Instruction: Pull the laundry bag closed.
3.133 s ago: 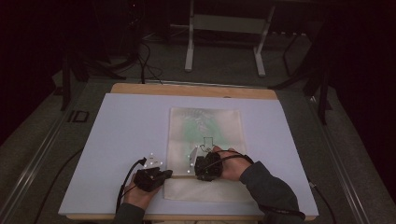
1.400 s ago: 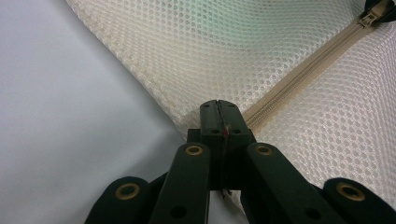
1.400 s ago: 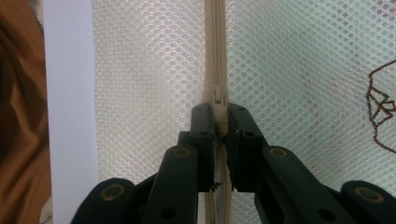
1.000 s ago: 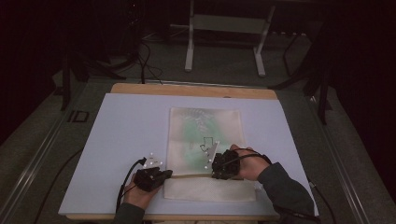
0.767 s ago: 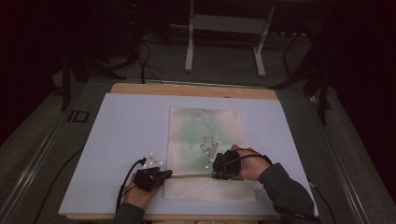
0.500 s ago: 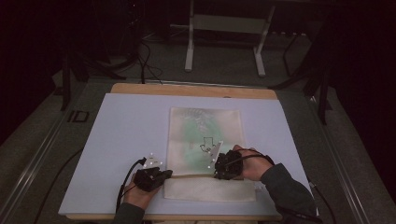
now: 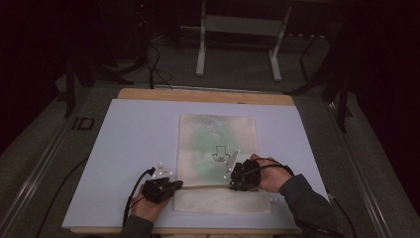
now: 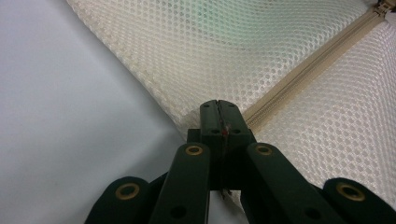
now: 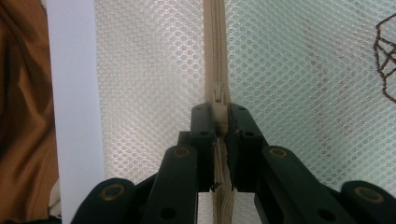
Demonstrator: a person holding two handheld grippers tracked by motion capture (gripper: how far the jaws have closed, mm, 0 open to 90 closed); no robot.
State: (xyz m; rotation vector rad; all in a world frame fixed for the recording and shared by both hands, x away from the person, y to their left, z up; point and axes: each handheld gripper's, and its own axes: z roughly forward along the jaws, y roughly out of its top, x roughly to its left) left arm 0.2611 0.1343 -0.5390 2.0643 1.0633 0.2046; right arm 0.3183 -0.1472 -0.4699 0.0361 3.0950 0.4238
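A cream mesh bag lies flat on the white board, with something pale green showing through it and a dark outline motif on it. A beige zipper runs across the bag near its front end. My left gripper is shut on the bag's left edge at the zipper's end. My right gripper is shut on the zipper pull. The closed zipper teeth run on ahead of the right gripper between the mesh panels.
The board rests on a wooden tabletop. Beyond the table a metal frame and cables stand on the dark floor. Brown fabric lies past the board's edge in the right gripper view. Bare white board extends left and right of the bag.
My right gripper has slid to the right along the zipper line, most of it before the last second. My left gripper has stayed at the bag's left edge.
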